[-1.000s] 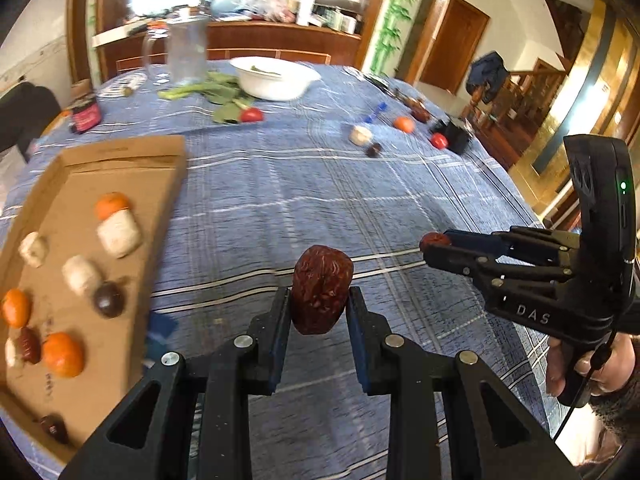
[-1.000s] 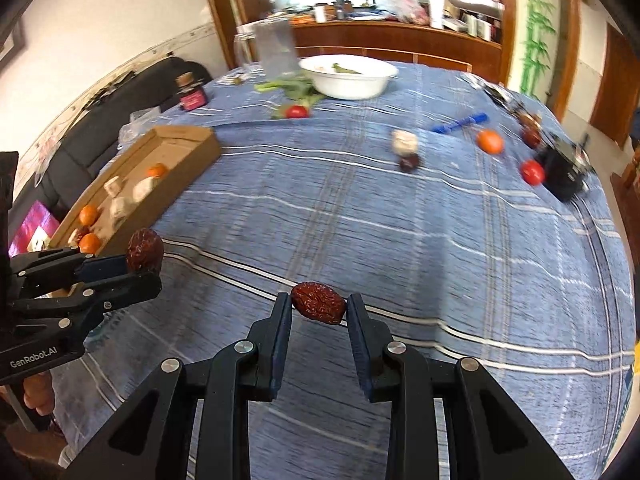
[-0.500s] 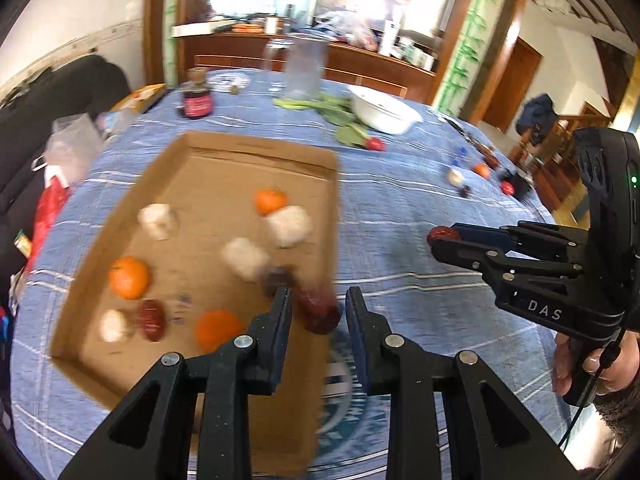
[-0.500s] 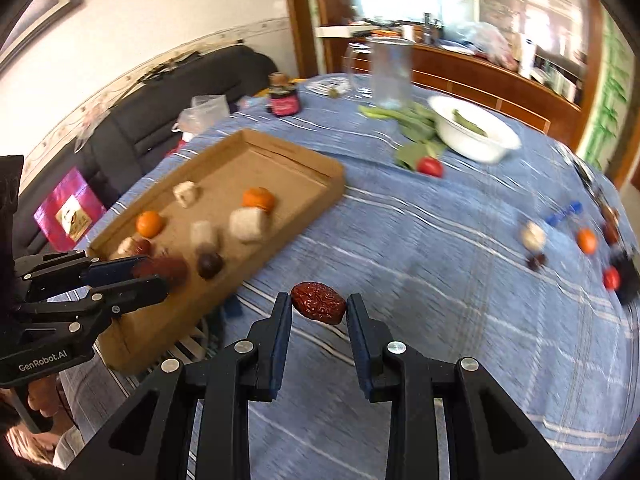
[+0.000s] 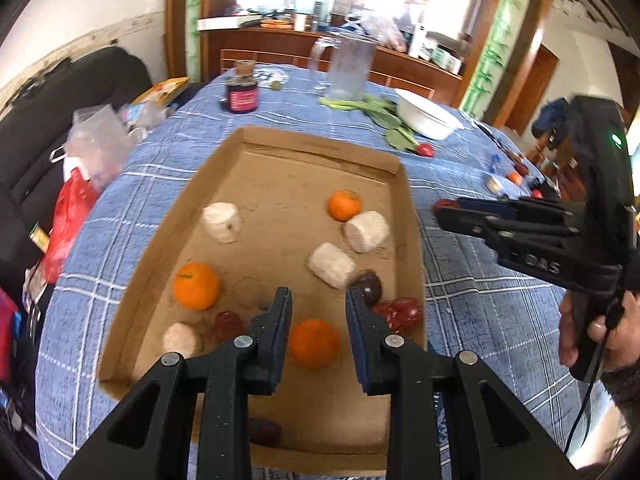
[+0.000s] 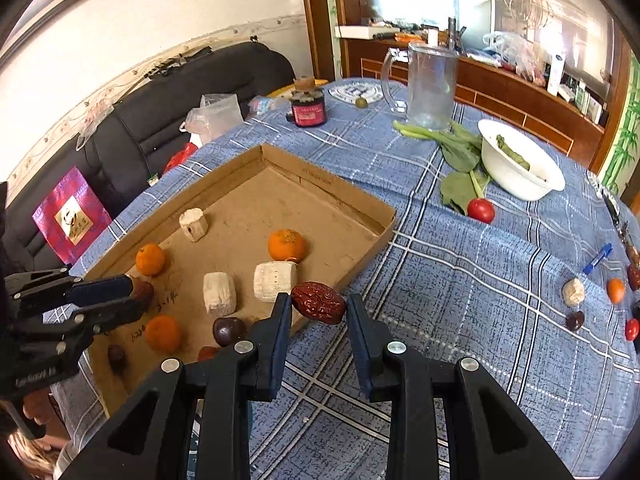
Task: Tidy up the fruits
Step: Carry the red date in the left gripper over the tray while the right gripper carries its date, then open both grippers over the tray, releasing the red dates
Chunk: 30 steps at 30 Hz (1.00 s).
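Your right gripper (image 6: 319, 300) is clamped on a wrinkled red date (image 6: 318, 303). The date lies crosswise between the pads, at the near rim of the cardboard tray (image 6: 320, 178) in that view. Your left gripper (image 5: 318, 294) hangs over the tray with its jaws narrow and nothing between them. An orange (image 5: 314, 344) on the tray floor shows through the gap. A second red date (image 5: 400, 312), blurred, lies in the tray just right of the gripper's right finger, against the wall, with a dark round fruit (image 5: 369, 288) just beyond it. Farther out on the blue checked bench (image 6: 440, 280), well away from both grippers, stand a white bowl (image 6: 520, 176) and a glass jug (image 6: 432, 88).
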### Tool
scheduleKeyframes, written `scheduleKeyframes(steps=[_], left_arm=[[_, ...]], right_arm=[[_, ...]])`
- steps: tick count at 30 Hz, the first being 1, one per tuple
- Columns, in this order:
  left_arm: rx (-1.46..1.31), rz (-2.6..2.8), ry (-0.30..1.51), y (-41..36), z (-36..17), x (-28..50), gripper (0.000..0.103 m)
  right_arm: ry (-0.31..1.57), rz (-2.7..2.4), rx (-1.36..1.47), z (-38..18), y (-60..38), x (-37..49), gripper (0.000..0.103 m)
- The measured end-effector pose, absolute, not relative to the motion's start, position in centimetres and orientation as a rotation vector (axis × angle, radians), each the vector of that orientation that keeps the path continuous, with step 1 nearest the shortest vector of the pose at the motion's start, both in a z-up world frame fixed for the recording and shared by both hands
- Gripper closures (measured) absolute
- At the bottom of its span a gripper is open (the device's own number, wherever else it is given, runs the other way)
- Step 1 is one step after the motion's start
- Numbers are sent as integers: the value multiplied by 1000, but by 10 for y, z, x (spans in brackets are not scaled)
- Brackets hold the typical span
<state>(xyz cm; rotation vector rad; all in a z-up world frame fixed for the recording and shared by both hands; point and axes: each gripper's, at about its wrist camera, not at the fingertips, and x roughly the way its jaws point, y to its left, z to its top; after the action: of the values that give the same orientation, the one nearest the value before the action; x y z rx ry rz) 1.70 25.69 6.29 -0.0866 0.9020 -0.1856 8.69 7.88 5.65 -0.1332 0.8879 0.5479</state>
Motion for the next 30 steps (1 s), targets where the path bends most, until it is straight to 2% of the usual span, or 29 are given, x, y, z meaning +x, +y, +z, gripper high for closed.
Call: scheduleKeyframes(steps=[18, 20, 24, 26, 28, 30], left_arm=[[-91, -212, 988, 228, 39, 28, 74], [-83, -208, 987, 227, 40, 28, 71], [-64, -195, 968, 227, 42, 29, 57], [-57, -182, 960, 229, 43, 27, 53], [-59, -166, 951, 233, 44, 25, 46], [-69, -145, 949, 239, 45, 22, 42]], right_arm=[[952, 511, -210, 28, 123, 157, 72], [957, 508, -228, 24, 127, 159, 72], [956, 485, -257, 21, 132, 161, 72], [965, 478, -255, 21, 132, 162, 72], [968, 465, -277, 22, 135, 160, 71], [963, 450, -301, 24, 138, 156, 67]])
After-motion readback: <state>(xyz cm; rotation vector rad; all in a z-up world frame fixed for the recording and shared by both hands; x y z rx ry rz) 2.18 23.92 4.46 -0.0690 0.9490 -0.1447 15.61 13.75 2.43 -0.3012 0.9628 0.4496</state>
